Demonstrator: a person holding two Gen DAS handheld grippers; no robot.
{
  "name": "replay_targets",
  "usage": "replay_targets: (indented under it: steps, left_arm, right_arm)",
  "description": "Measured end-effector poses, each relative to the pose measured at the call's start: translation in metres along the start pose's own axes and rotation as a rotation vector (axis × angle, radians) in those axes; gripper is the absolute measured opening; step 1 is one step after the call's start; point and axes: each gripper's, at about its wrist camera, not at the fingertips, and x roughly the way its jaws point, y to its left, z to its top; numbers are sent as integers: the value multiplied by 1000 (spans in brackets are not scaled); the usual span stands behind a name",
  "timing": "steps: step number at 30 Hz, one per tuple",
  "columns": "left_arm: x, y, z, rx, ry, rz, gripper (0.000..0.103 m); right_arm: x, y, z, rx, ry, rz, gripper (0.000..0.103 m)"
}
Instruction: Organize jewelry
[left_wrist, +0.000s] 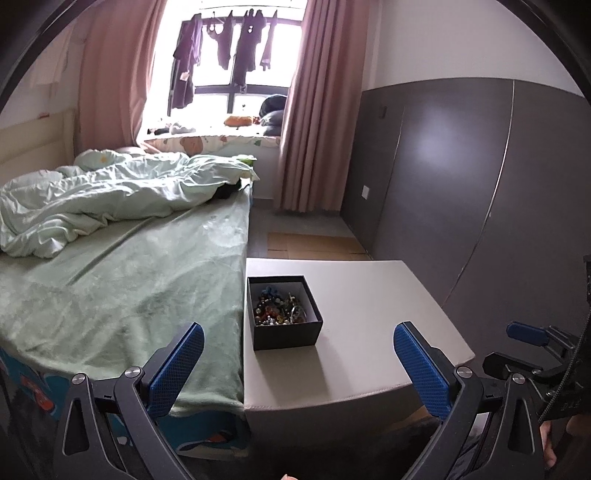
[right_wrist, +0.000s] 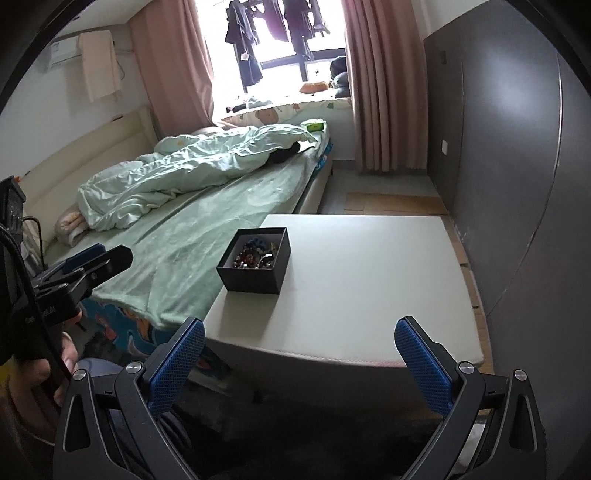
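Observation:
A small black open box (left_wrist: 284, 314) full of mixed beads and jewelry (left_wrist: 280, 308) sits near the left edge of a white low table (left_wrist: 362, 332). It also shows in the right wrist view (right_wrist: 255, 264), with the jewelry (right_wrist: 255, 254) inside. My left gripper (left_wrist: 298, 354) is open and empty, held in front of the table just short of the box. My right gripper (right_wrist: 300, 349) is open and empty, over the table's near edge (right_wrist: 332, 354), to the right of the box. The right gripper's fingers (left_wrist: 526, 332) show at the far right of the left wrist view.
A bed with a green sheet (left_wrist: 129, 277) and a rumpled quilt (left_wrist: 110, 192) touches the table's left side. A grey wardrobe (left_wrist: 480, 184) stands to the right. A window with pink curtains (left_wrist: 317, 110) is at the back. The left gripper's body (right_wrist: 85, 266) shows at left.

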Motion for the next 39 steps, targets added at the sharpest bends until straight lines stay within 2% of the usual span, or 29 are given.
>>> replay_targets:
  steps: [4,15,39]
  left_arm:
    - [-4,0,-1,-5,-9,3,103]
    - [-4,-2,-3,7,-6,14,103]
    - [-9,-4,-5,16,-6,28,103]
  right_arm:
    - [2,-5,0,22,23,3,103]
    - [-2,-19,-3,97,18,17,103]
    - [-2,-17,-3,86,18,-8,103]
